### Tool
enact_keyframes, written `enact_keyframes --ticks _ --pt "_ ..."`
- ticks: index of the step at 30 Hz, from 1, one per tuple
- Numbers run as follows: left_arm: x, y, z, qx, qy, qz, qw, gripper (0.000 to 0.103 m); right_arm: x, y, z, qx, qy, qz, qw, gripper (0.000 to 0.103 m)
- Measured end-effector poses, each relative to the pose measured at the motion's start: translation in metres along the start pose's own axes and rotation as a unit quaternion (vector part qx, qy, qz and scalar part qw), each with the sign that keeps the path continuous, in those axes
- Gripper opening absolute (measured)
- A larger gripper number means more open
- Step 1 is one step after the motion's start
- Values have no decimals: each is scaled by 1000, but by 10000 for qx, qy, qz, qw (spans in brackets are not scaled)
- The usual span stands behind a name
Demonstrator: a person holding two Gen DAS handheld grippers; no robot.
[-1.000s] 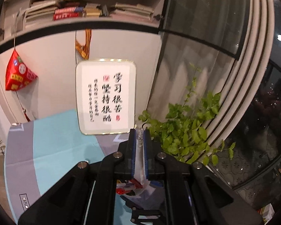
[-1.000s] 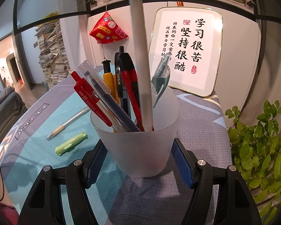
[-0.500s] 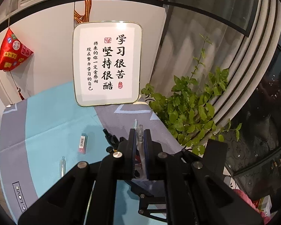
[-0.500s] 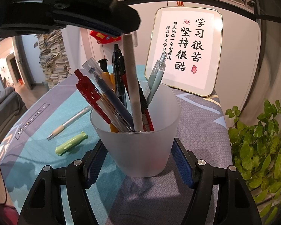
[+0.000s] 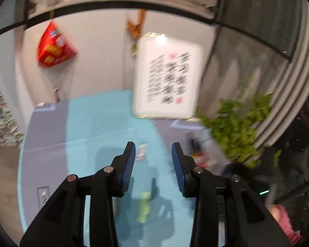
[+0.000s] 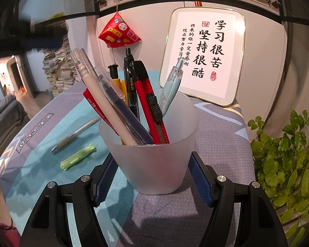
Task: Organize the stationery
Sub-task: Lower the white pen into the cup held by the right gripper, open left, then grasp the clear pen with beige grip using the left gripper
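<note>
The left gripper (image 5: 153, 154), closed on a white pen (image 6: 105, 100) half a second earlier, had released it into the frosted cup (image 6: 150, 160) and hung open, empty. The right gripper (image 6: 152, 177) clasped the cup; a green eraser (image 6: 78, 159) and a gel pen (image 6: 76, 134) remained on the mat (image 6: 31, 164).

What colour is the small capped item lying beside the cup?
Light green; clearest in the right wrist view.

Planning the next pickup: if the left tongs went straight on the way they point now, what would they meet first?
Probably the small pink-and-white item lying on the teal cloth, seen between the open left tongs; blur leaves depth uncertain.
</note>
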State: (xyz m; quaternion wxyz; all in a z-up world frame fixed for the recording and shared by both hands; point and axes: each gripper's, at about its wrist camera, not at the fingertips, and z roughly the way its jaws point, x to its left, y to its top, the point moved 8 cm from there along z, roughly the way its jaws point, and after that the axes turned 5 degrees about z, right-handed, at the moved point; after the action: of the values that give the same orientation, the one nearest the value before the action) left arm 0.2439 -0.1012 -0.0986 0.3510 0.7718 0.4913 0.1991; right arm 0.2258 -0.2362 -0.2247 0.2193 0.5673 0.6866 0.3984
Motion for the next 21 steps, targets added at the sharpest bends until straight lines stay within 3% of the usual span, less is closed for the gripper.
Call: enact_keyframes --ticks 9,12,21 --pt "52 -67 81 1132 736 -62 9908 34 0 -1 0 8 1 2 10000 71" --pt "55 -76 98 1308 757 36 9885 34 0 -1 0 8 1 2 10000 71" --pt "72 -71 124 1354 889 -10 9868 34 1 -2 0 28 2 5 10000 71"
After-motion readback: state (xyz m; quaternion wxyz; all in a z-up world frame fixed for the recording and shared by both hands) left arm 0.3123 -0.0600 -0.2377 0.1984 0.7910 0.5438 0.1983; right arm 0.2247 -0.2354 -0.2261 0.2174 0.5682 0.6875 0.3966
